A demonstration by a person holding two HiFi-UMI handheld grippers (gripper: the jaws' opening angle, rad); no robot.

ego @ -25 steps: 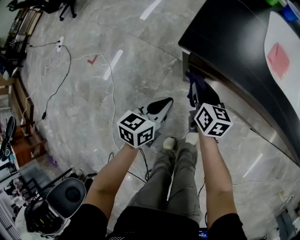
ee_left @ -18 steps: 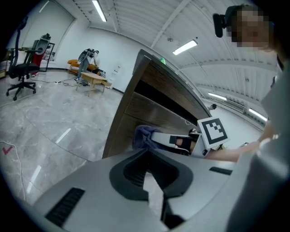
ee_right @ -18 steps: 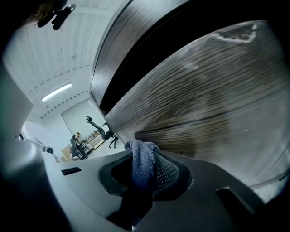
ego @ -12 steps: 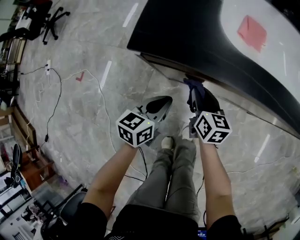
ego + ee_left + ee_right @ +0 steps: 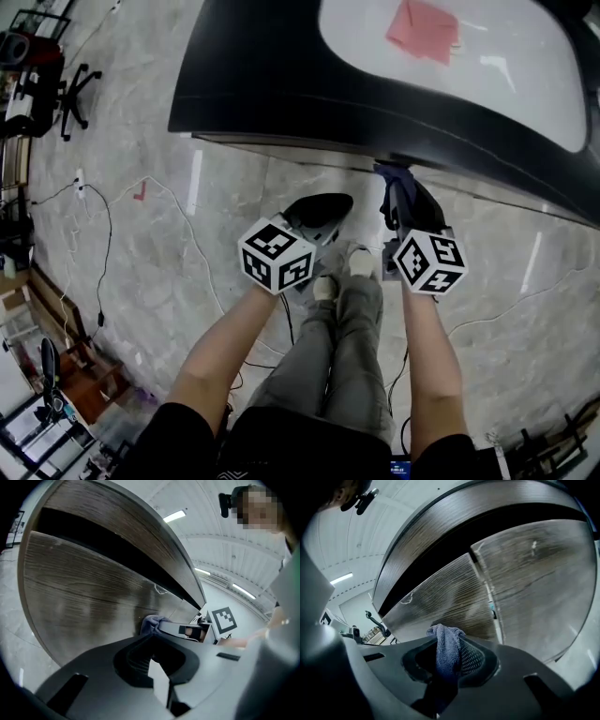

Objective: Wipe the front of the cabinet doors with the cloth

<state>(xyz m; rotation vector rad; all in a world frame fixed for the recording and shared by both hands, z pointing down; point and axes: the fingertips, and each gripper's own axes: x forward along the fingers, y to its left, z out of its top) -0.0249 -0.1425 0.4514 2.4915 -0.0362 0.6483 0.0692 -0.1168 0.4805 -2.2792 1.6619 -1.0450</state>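
Right gripper (image 5: pixel 449 665): fingers grasping cloth (image 5: pixel 446 646), by door (image 5: pixel 450 599).
Left gripper (image 5: pixel 157 670): fingers clenched, empty.
Door: woodgrain, under desk (image 5: pixel 281 84).

Grey marble floor (image 5: pixel 122 112), ceiling strip lights (image 5: pixel 176 516)

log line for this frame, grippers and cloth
left gripper: shut, empty | right gripper: shut on cloth | cloth: pointed at cabinet door, contact unclear
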